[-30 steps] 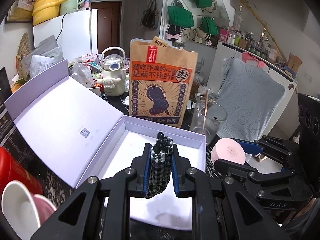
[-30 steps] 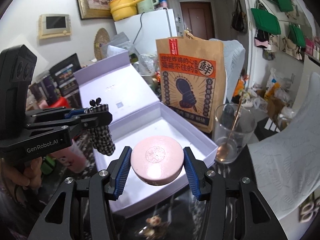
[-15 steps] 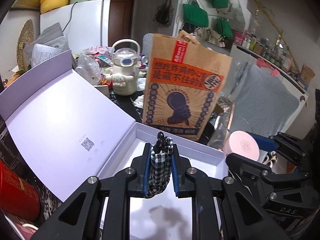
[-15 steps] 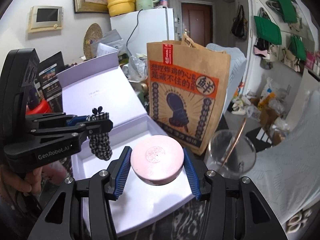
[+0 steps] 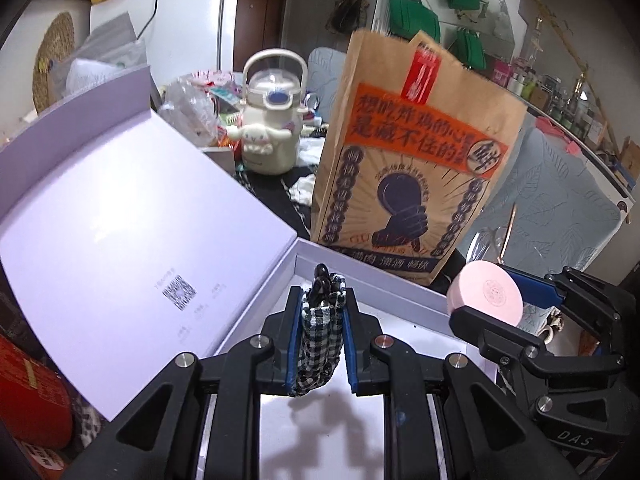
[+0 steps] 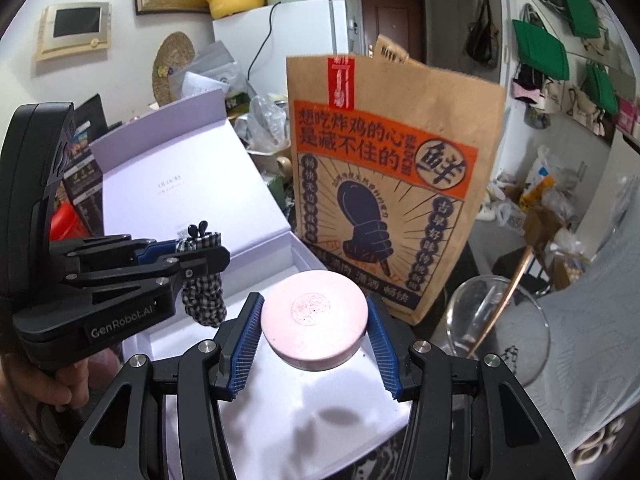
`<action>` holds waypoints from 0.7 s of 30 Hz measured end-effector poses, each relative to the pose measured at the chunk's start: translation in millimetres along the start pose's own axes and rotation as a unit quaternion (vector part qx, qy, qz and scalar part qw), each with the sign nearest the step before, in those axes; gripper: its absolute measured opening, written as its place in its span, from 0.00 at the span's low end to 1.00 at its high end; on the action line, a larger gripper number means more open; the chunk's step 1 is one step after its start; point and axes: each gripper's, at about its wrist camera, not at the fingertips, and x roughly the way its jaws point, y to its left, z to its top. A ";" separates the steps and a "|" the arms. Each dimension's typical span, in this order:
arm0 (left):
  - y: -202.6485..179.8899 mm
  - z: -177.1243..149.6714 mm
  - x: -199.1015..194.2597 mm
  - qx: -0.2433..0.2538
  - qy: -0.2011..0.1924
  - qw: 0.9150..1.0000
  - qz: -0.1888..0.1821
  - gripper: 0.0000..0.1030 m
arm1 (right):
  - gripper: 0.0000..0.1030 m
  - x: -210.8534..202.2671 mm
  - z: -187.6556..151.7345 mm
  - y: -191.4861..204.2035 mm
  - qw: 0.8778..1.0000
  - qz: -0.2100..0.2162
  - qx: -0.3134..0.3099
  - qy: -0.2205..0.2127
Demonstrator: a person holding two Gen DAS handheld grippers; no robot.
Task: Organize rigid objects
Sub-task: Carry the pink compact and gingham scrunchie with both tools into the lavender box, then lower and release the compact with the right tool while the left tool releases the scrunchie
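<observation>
Over the open lilac box (image 6: 280,240), both my claws have come forward and a little lower in the last second: the brown paper bag (image 5: 412,160) behind the box now fills much more of each view, and the box floor sits right under the fingers. The left claw (image 5: 319,336) is closed as far as it goes on the checked fabric clip (image 5: 320,340), which hangs between its blue pads above the white floor and throws a shadow there. The right claw (image 6: 314,320) is partly open but firmly clamped on the flat pink round case (image 6: 314,316), held level above the near right part of the box. I judge that both items are now placed for lowering and letting go inside the box, so this part of the tidying is close to done, though neither item touches the floor yet.

What I cannot see: the near wall of the box is hidden under my claw bodies in both views, and the table is mostly covered. The drinking glass (image 6: 500,328) with its thin spoon is blurred and cut by the right claw, so I cannot tell how close it stands to the box.
</observation>
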 end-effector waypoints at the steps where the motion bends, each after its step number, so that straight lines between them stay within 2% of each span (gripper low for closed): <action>1: 1.7 -0.3 3.1 -0.003 0.004 1.000 0.000 0.18 | 0.50 3.1 -0.4 0.3 1.000 0.002 -0.001 0.003; 11: 11.4 -5.2 28.1 0.001 0.041 0.999 0.018 0.18 | 0.50 32.0 -3.2 2.5 0.999 0.017 0.005 0.042; 21: 13.4 -11.2 39.9 0.015 0.061 0.997 0.042 0.17 | 0.50 55.7 -9.3 10.7 0.997 0.006 -0.007 0.071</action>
